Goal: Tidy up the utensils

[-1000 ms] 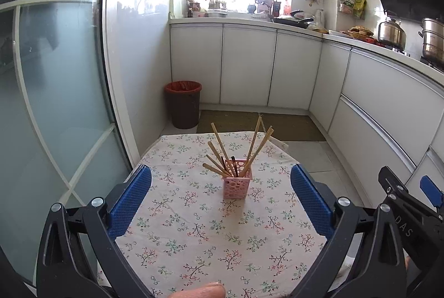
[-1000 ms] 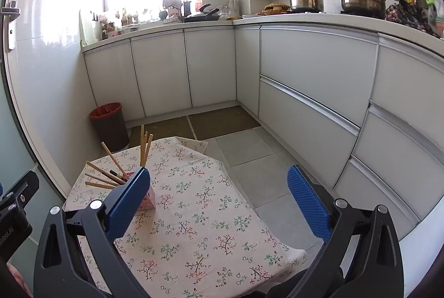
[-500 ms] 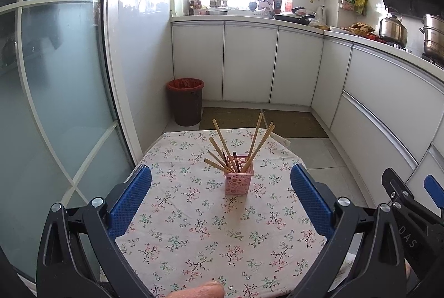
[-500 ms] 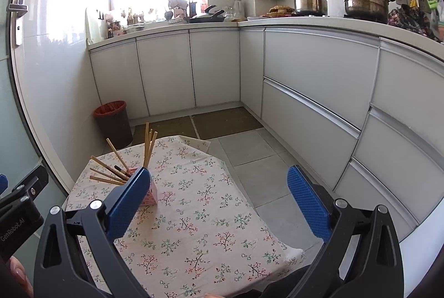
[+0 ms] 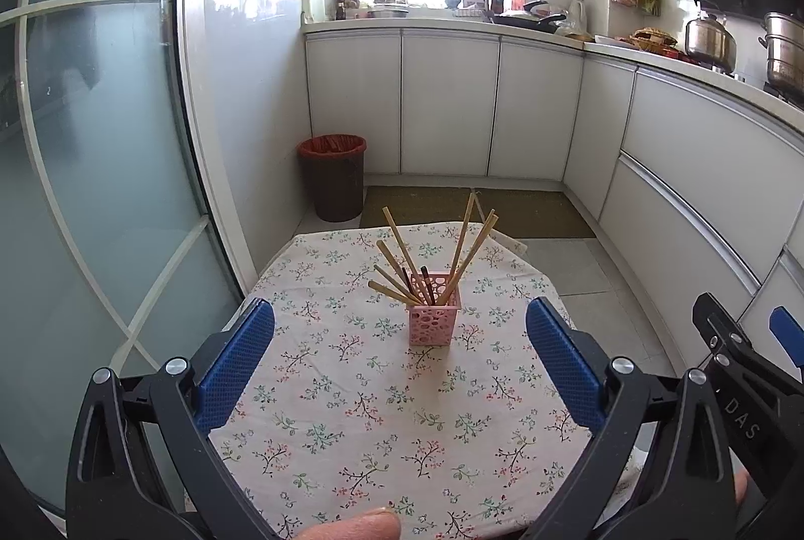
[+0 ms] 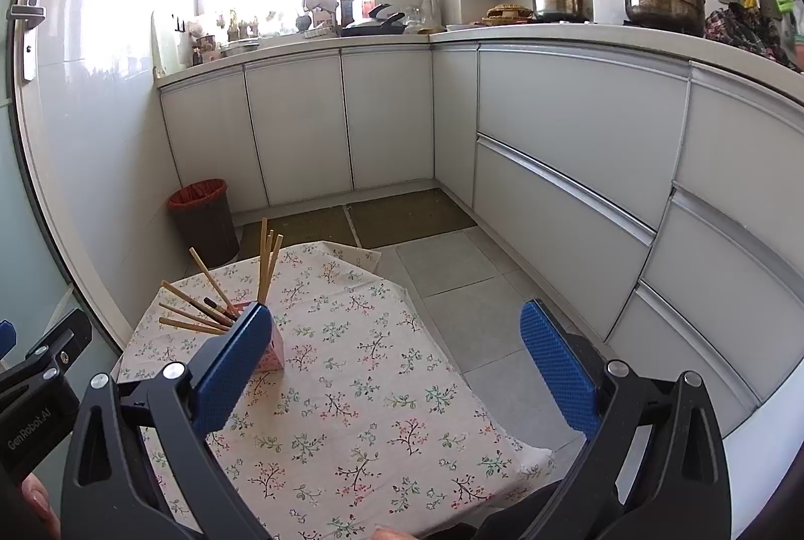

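A small pink perforated holder stands upright on the floral tablecloth, with several wooden chopsticks and some dark ones fanning out of it. My left gripper is open, held back from the holder with nothing between its blue pads. In the right wrist view the holder is partly hidden behind the left blue pad, and the chopsticks stick up above it. My right gripper is open and empty, to the right of the holder.
A small table under the tablecloth sits low in a kitchen. A brown bin stands on the floor beyond it. White cabinets run along the back and right. A glass door is close on the left.
Both grippers have drawn back and risen a little from the table, so the holder looks smaller and farther. Both stay open. The holder and chopsticks have not moved.
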Tool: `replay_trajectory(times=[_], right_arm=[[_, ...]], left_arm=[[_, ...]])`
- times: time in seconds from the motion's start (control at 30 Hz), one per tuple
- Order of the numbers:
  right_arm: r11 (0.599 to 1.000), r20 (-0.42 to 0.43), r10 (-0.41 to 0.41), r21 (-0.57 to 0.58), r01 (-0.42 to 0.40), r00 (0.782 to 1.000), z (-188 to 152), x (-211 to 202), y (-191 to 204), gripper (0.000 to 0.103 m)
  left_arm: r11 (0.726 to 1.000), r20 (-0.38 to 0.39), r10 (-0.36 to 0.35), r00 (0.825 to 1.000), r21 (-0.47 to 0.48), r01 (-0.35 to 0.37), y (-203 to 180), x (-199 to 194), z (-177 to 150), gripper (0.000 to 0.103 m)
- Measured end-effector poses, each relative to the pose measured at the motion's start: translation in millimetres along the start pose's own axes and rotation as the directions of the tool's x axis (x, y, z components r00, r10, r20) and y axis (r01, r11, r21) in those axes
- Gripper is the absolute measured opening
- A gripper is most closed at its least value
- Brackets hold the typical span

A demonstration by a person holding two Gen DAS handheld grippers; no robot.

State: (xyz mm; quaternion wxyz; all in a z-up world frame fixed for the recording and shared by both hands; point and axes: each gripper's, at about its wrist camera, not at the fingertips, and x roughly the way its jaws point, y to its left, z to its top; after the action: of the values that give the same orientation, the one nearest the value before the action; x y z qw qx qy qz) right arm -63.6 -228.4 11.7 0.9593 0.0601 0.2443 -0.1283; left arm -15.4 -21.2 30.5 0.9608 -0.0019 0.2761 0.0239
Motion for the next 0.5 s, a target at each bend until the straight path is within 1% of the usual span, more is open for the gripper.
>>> replay_trajectory(times=[0.3, 0.5], right_arm=[[1.000, -0.017, 0.010, 0.009, -0.010, 1.000, 0, 8, 0, 0.096], [1.000, -0.026, 0.011, 0.002, -0.011, 1.000, 0, 13, 2, 0.097]], left_arm=[[1.000, -0.024, 0.009, 1.000, -0.013, -0.009, 1, 10, 0, 0.096], [1.000, -0.030, 0.013, 0.999, 0.001, -0.013, -1, 14, 1, 0.096]])
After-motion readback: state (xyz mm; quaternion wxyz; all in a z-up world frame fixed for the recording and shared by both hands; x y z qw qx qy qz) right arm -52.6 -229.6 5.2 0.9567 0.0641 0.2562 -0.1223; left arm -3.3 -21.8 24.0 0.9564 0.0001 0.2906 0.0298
